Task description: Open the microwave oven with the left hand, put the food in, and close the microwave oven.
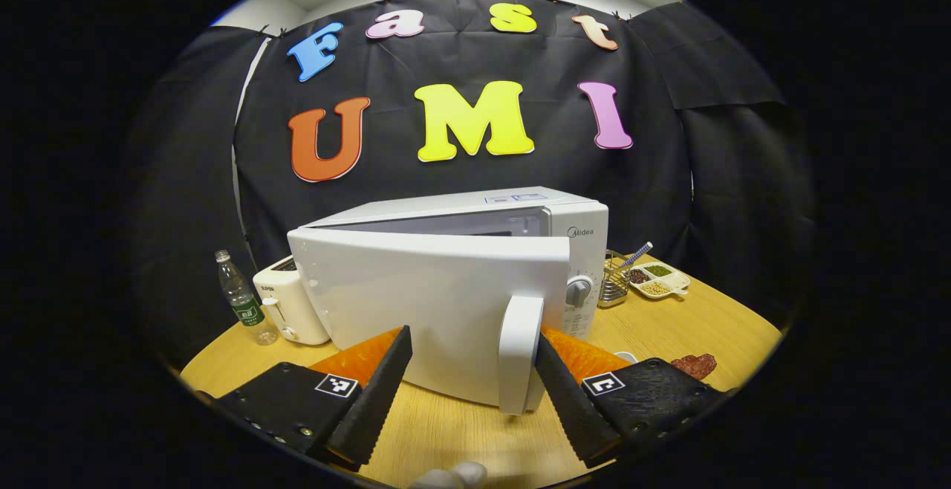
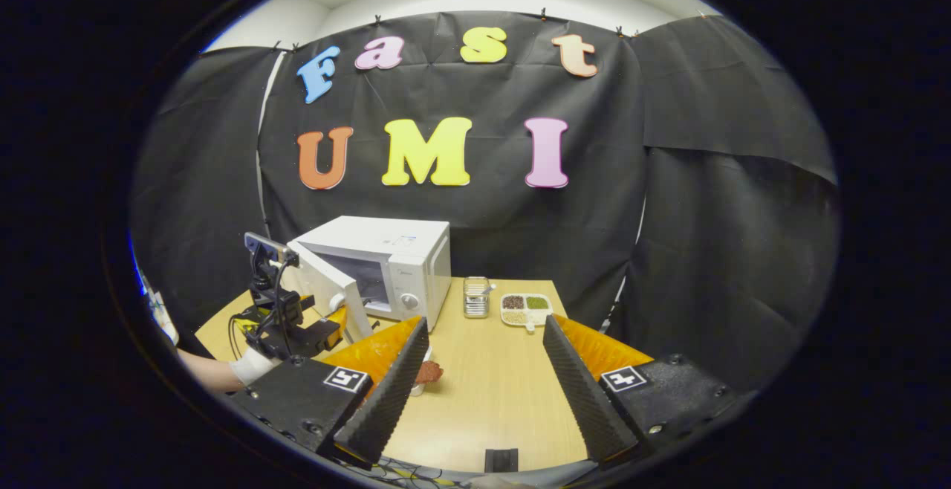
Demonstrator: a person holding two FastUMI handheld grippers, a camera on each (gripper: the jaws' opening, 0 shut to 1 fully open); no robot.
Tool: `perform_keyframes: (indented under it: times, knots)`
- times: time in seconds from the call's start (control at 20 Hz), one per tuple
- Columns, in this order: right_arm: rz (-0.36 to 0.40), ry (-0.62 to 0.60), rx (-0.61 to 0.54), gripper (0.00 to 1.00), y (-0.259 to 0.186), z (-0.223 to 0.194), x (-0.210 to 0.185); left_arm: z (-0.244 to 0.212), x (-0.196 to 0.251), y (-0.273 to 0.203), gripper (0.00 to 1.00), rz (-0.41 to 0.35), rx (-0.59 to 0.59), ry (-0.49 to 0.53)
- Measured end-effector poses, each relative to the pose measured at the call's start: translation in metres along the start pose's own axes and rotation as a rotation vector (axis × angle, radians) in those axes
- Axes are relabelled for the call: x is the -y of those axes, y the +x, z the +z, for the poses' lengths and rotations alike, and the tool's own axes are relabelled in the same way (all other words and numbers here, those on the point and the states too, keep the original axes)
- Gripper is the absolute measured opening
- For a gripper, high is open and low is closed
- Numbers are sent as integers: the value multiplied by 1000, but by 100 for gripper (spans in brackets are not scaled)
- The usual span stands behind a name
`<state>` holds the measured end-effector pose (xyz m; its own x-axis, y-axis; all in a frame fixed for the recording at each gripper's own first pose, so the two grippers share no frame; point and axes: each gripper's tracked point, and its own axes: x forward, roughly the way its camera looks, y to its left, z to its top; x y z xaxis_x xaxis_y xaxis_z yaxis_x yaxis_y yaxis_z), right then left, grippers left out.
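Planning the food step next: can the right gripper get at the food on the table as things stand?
Probably yes. The right gripper is open over the table, and the food lies just beside its own left finger, with nothing between them. The microwave door stands ajar farther back.

The microwave door (image 1: 438,311) is standing partly open, swung toward the table's (image 2: 490,392) front edge and blocking the straight way into the oven; its handle (image 1: 518,351) is sitting between the spread fingers of the left gripper (image 1: 472,377). A narrow gap is showing between door and oven body (image 2: 405,270). Bare tabletop is lying open between the right gripper's (image 2: 483,370) wide-apart fingers, while a wire rack (image 2: 475,296) and a divided dish (image 2: 526,308) are crowding the far edge beside the oven.
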<state>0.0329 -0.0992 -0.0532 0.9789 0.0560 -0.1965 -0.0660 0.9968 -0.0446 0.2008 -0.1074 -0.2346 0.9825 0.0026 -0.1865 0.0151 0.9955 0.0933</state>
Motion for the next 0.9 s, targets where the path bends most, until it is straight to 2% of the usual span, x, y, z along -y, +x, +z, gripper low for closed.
perform_keyframes:
  times: [0.3, 0.55, 0.6, 0.65, 0.8, 0.85, 0.9]
  knots:
    - [32, -6, -17, 99, 0, -6, -25, -9, -22, -32, 94, -13, -8, 8]
    - [81, -12, -26, 99, -4, -10, -63, -23, -57, -71, 94, 5, -23, -10]
    - [91, -12, -25, 91, -4, -10, -71, -26, -66, -81, 94, 12, -29, -12]
    - [102, -13, -28, 99, -5, -12, -80, -29, -75, -88, 94, 19, -32, -14]
    - [130, -13, -34, 99, -7, -15, -104, -37, -107, -112, 94, 52, -36, -7]
    - [143, -7, -36, 91, -8, -17, -113, -41, -119, -118, 94, 68, -42, -4]
    - [154, 0, -38, 92, -9, -17, -121, -44, -131, -124, 94, 81, -45, -6]
